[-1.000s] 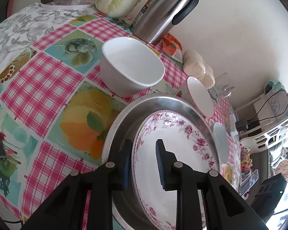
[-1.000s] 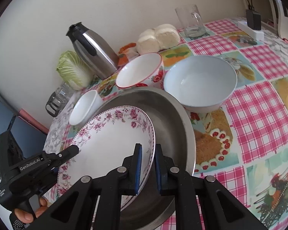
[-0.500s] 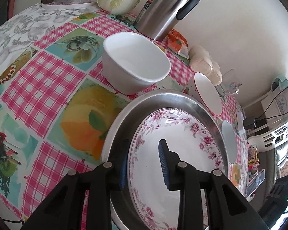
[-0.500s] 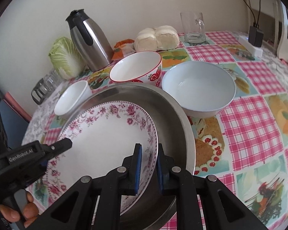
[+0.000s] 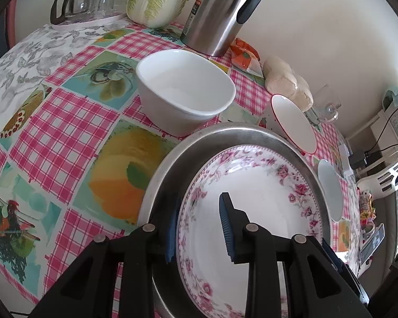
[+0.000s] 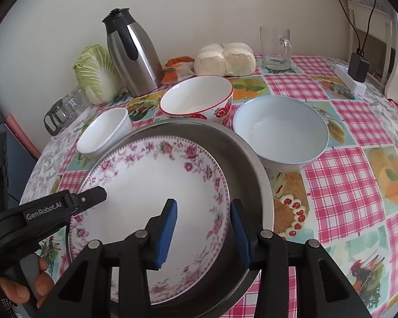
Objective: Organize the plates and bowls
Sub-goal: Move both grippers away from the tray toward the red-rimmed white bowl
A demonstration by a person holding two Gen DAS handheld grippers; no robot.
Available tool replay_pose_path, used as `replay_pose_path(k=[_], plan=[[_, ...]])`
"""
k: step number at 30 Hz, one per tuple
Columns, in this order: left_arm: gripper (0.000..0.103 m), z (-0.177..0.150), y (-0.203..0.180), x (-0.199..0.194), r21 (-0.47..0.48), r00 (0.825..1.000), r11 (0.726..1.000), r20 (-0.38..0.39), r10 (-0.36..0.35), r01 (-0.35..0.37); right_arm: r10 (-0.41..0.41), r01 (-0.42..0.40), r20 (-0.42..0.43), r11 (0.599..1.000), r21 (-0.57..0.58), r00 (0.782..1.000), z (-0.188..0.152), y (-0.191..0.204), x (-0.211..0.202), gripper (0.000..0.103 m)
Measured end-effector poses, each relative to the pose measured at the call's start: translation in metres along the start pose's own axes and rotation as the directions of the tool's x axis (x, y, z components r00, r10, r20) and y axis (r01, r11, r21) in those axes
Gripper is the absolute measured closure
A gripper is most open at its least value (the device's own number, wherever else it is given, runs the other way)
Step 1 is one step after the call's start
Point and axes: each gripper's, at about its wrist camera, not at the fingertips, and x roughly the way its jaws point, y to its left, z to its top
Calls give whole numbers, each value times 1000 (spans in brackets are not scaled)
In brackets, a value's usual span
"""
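A white plate with a pink flower border (image 6: pixel 151 185) lies inside a wide steel pan (image 6: pixel 252 164) on the checked tablecloth. My right gripper (image 6: pixel 203 230) straddles the plate's right rim. Its jaws are opening and neither blue pad touches the plate. My left gripper (image 5: pixel 199 228) stands open over the plate's (image 5: pixel 252 198) left rim, one pad outside it and one over its inner face. Behind the pan (image 5: pixel 225 135) stand a small white bowl (image 6: pixel 103 135), a red-rimmed strawberry bowl (image 6: pixel 196 98) and a pale blue bowl (image 6: pixel 281 129).
A steel thermos jug (image 6: pixel 132 53), a cabbage (image 6: pixel 95 71), bagged buns (image 6: pixel 225 58) and a glass mug (image 6: pixel 274 47) line the wall. A tray of glassware (image 5: pixel 87 5) sits at the far left corner. A power strip (image 6: pixel 353 79) lies at the right edge. A person's hand (image 6: pixel 21 288) holds the left gripper.
The right jaws, shut on the plate's rim before, have spread wide. The plate has come down from a tilt to lie in the pan. The left jaws have widened a little.
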Motion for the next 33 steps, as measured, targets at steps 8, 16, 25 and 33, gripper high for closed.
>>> replay_pose_path(k=[8, 16, 25, 33], plan=[[71, 3, -1, 2, 35, 1000, 999, 15, 27, -28, 11, -11, 3, 1000, -6, 1000, 0, 4, -1, 57], [47, 4, -12, -8, 80, 999, 996, 27, 30, -32, 26, -26, 7, 999, 23, 1000, 3, -1, -5, 57], [33, 8, -20, -37, 112, 995, 992, 89, 43, -53, 20, -22, 59, 999, 30, 998, 10, -6, -21, 52], [7, 8, -11, -42, 117, 974, 972, 122, 191, -205, -12, 13, 67, 1000, -15, 998, 8, -7, -22, 15]])
